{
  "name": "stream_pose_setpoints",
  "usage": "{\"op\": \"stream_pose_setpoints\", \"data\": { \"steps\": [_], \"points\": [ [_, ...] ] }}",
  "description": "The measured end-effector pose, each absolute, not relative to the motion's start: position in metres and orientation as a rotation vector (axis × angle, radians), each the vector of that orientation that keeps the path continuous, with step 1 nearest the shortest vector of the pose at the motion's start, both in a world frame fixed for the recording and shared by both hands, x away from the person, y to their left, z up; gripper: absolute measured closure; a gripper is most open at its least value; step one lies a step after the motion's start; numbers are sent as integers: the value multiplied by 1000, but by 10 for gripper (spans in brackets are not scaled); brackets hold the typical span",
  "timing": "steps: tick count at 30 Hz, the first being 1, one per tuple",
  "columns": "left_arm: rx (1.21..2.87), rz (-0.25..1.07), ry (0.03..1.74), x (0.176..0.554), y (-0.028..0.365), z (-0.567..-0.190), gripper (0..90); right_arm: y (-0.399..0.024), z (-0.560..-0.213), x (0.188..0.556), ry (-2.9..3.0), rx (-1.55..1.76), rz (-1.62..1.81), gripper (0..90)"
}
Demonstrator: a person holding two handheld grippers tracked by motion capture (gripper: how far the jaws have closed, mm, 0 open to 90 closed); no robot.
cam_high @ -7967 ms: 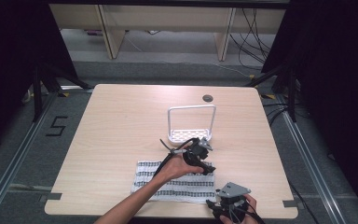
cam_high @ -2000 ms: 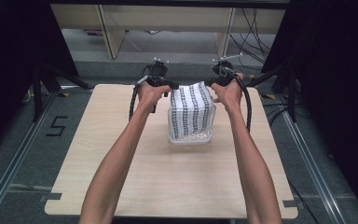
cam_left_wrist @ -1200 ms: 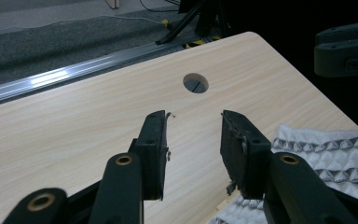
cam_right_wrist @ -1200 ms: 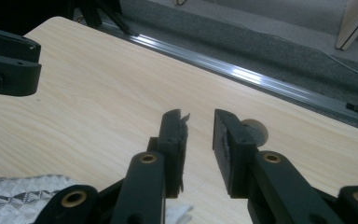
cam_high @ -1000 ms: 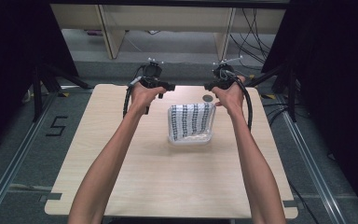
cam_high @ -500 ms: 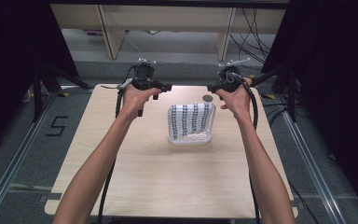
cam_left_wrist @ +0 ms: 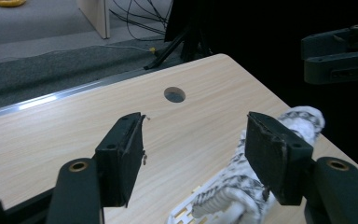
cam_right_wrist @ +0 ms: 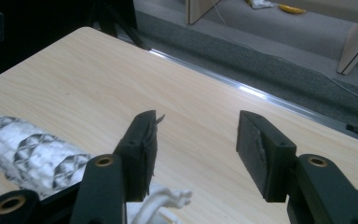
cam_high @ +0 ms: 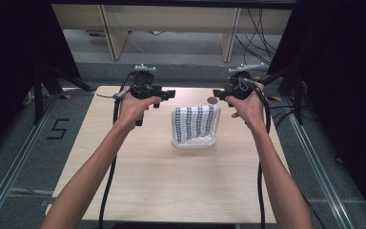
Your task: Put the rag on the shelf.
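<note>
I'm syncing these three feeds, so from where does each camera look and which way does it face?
High view: above the person's side, looking forward and down on the table; both forearms, left gripper, right gripper.
Left gripper view: rides that gripper, looking across the table; its open jaws.
Right gripper view: likewise, its open jaws.
Shared: the patterned cloth draped over the white rack.

Only legible mark: "5" on floor (cam_high: pixel 57 129), left of table.

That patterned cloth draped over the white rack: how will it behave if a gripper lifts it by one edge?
Likely floppy: the cloth sags over the white rack and bunches into folds in the left gripper view. Probably light, since the slim rack stays upright under it. Lifted by one edge, it may snag the rack and drag or tip it.
</note>
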State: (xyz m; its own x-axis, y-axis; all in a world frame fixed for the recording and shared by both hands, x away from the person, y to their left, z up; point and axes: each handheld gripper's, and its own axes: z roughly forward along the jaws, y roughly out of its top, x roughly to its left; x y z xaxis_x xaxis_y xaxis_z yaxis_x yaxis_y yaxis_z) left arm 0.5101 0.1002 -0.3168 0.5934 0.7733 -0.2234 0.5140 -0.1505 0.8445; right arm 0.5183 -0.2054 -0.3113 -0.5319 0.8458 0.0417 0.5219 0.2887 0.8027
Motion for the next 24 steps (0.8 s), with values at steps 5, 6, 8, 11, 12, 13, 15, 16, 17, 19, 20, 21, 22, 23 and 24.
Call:
{"op": "stream_pose_setpoints", "data": {
  "steps": [5,6,8,11,12,13,15,16,17,19,20,21,22,23,24],
  "points": [
    [1816,325,1024,502,98,-316,367,-207,-310,509,2181,1187,1139,485],
    [1816,325,1018,501,99,-316,367,-206,-310,506,2177,1201,1150,483],
    [1823,322,1010,499,101,-316,367,-208,-310,504,2191,1172,1137,480],
    [1812,322,1011,497,101,-317,367,-208,-310,500,2170,1173,1157,480],
    [1810,323,1005,495,101,-317,367,-208,-309,498,2178,1174,1167,480],
    [1810,323,1005,495,101,-317,368,-209,-308,498,2191,1150,1154,478],
    [1813,326,996,492,102,-317,368,-208,-307,494,2189,1178,1156,478],
    [1816,329,992,491,102,-317,367,-209,-308,492,2188,1149,1161,477],
    [1811,336,995,489,102,-317,367,-209,-307,490,2189,1157,1166,477],
    [1809,330,984,487,102,-316,367,-209,-307,489,2173,1104,1156,474],
    [1815,343,980,486,102,-316,366,-207,-307,486,2188,1147,1176,472],
    [1824,359,981,484,102,-316,361,-206,-308,486,2175,1131,1185,466],
    [1840,372,974,483,103,-316,349,-206,-306,484,2189,1132,1181,458],
    [1840,372,974,483,103,-316,335,-206,-306,484,2189,1132,1181,458],
    [1828,373,984,481,102,-317,327,-205,-307,480,2186,1133,1200,436]
  ]
}}
